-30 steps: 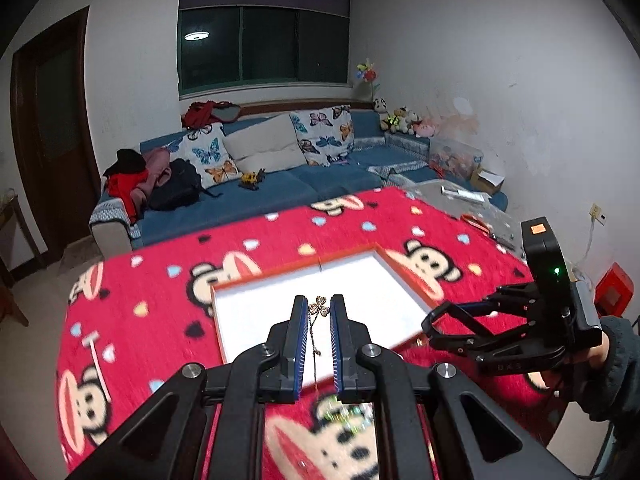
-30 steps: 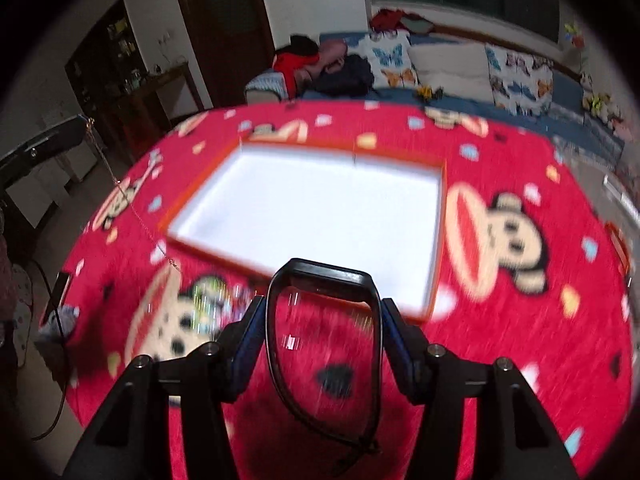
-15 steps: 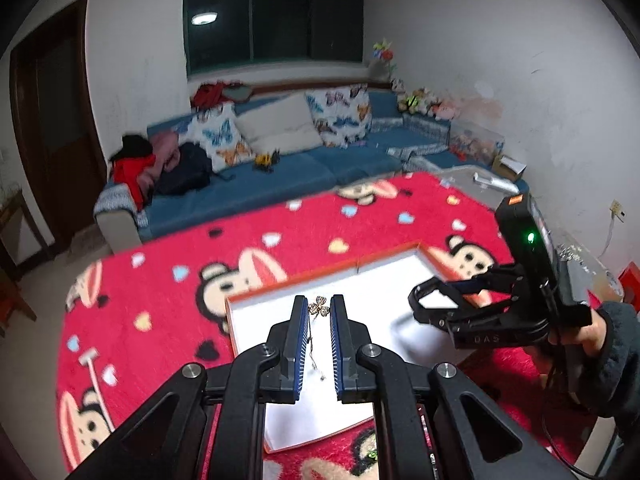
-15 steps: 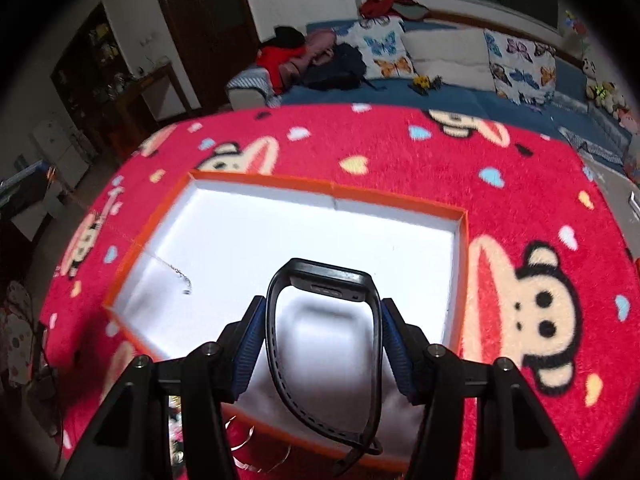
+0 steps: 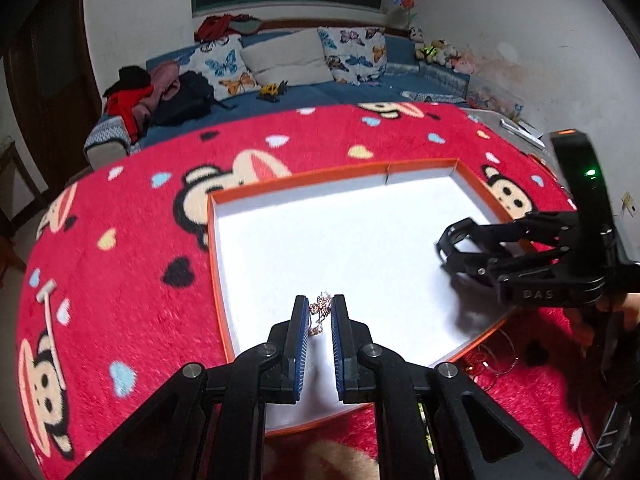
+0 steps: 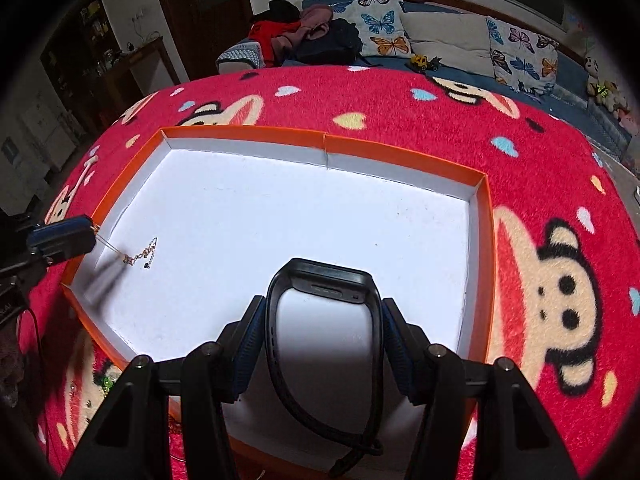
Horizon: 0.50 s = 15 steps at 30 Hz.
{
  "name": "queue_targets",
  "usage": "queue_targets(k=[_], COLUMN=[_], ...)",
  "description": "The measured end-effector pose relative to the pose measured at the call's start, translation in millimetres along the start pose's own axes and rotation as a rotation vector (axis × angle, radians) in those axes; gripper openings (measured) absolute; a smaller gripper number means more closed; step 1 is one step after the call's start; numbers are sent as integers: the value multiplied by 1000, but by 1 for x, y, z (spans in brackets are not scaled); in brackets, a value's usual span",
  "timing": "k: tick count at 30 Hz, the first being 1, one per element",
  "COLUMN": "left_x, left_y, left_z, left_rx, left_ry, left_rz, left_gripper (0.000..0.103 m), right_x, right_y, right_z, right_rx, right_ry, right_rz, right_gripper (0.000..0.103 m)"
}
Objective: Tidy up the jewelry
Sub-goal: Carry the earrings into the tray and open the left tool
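Observation:
A shallow box with an orange rim and white floor lies on the red blanket. My left gripper is shut on a thin rose-gold necklace, low over the box's near left part. In the right wrist view the chain's lower end rests on the white floor. My right gripper is shut on a black smartwatch, its band squeezed between the blue pads, just above the box's near right floor.
The red monkey-print blanket covers the table. Thin bangles lie on it at the box's near right corner, and small trinkets near the front edge. A blue sofa with cushions stands behind. A hand holds the right gripper.
Both grippers have come down over the white box. The necklace's hanging end now touches the box floor, and the watch hangs lower and closer to it.

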<state>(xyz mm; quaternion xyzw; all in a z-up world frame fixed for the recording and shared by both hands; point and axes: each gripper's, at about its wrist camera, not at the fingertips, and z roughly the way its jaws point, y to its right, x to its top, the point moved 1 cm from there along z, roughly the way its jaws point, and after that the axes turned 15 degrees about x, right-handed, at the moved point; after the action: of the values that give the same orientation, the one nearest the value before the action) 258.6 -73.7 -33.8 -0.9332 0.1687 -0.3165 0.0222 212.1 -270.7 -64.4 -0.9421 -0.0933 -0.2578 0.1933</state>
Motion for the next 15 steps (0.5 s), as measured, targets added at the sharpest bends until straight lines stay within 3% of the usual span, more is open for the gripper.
queue_targets(k=[12, 14, 15], left_x=[-14, -14, -15], left_y=[5, 6, 7], left_z=[22, 23, 24], left_rx=[-27, -39, -39], left_ry=[-86, -94, -95], left_rz=[7, 5, 5], left_gripper=[15, 17, 25], right_x=[2, 1, 1], right_y=[2, 2, 2], right_z=[1, 1, 1], right_rx=[4, 15, 13], right_ry=[-6, -7, -7], right_rz=[-4, -5, -7], right_gripper=[65, 65, 66])
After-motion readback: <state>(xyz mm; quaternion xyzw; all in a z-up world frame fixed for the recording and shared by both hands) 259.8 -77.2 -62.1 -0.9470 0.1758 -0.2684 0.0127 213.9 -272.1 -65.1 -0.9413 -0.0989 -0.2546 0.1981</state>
